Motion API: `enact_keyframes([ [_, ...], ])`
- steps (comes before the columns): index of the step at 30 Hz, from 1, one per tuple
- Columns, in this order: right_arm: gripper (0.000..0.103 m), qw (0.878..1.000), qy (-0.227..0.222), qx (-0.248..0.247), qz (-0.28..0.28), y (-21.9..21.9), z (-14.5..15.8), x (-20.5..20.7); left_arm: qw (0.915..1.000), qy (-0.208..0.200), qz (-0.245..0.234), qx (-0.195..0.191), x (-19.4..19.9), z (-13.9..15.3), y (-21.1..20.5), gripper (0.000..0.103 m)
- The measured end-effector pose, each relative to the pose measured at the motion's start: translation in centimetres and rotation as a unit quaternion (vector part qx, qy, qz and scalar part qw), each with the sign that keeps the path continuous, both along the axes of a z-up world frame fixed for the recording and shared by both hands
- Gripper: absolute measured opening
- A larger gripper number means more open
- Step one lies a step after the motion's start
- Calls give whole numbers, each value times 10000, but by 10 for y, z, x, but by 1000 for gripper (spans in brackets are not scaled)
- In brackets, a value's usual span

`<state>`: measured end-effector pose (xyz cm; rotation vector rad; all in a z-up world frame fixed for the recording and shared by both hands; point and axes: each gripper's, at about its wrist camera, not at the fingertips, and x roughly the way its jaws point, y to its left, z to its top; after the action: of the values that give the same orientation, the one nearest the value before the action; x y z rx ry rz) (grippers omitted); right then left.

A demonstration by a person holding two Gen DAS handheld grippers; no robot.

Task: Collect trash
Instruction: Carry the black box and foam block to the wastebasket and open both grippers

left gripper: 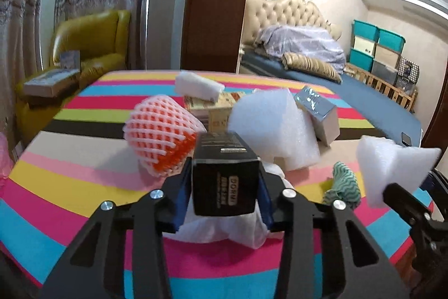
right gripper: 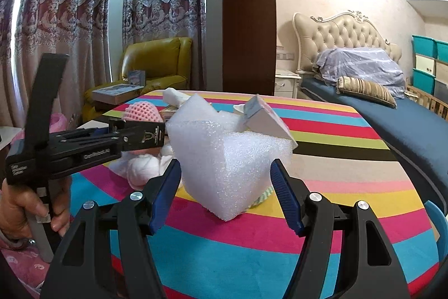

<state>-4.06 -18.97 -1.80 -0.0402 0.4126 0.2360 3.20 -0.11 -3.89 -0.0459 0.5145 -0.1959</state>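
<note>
Desk (left gripper: 70,181): carries a bright striped cloth with the trash piled near its middle.
Foam block (right gripper: 232,161): white, held off the desk between the right gripper (right gripper: 226,195) fingers, which clench its sides.
Net sleeve (left gripper: 159,131): orange and white, lies just left of the black box.
Silver box (left gripper: 319,114): leans tilted against more white foam (left gripper: 268,128) behind.
Black box (left gripper: 226,181): small carton, grasped by the left gripper (left gripper: 225,195) fingers, above crumpled white tissue (left gripper: 224,229).
Green cloth (left gripper: 343,184): lies right of the tissue.
</note>
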Motion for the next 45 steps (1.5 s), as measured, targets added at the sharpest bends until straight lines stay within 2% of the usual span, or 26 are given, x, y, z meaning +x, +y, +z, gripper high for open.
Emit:
enact_keyframes([
  [6, 64, 9999, -18, -61, 109, 7, 0, -3, 9989, -430, -13, 190, -20, 11, -2, 38],
  [13, 64, 9996, -101, -138, 234, 16, 2, -9, 9979, -635, 111, 67, -34, 19, 14, 38],
  [22, 64, 9991, -134, -202, 338, 22, 5, -12, 9970, -747, 172, 65, -48, 22, 28, 38],
  [33, 64, 9955, -244, -503, 765, 57, 14, -16, 9959, -839, 258, 227, -69, 26, 53, 38],
  [45, 63, 9867, -277, -681, 1447, 115, 27, -10, 9924, -896, 806, 251, -91, 30, 102, 38],
])
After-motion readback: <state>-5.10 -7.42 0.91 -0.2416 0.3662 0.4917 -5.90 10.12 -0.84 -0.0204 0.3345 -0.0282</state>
